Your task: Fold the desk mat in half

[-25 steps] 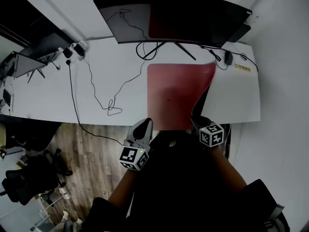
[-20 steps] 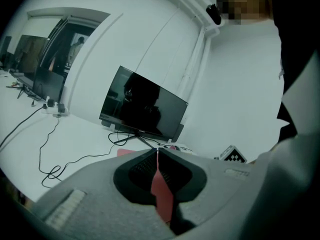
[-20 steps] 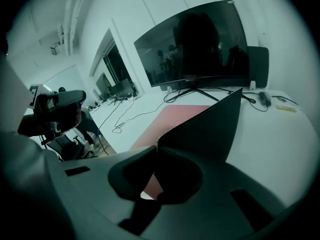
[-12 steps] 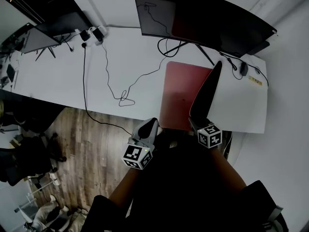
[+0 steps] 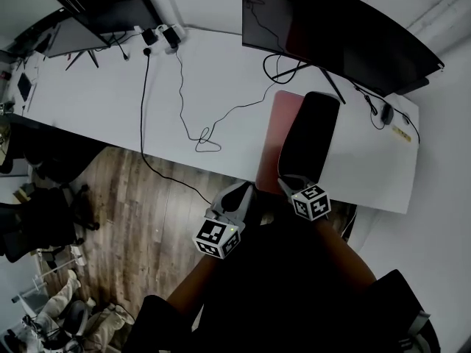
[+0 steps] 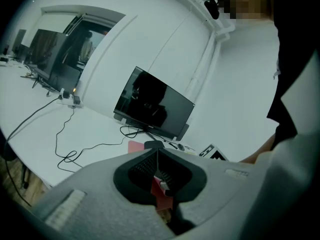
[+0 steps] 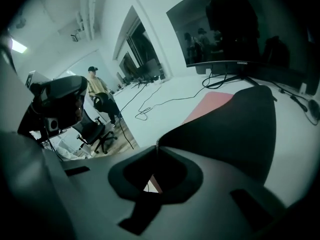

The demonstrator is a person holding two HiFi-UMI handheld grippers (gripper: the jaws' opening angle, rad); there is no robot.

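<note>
The mat lies at the desk's right end, below the monitor. Its right side is lifted and turned leftward, black underside up over the red face. The right tongs are clamped on its near edge. The left tongs are closed at its near-left corner; I can't tell whether they pinch it.

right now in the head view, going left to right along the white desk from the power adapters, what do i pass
power adapters → loop of black cable → desk mat, its right side lifted with the black underside showing → mouse
</note>
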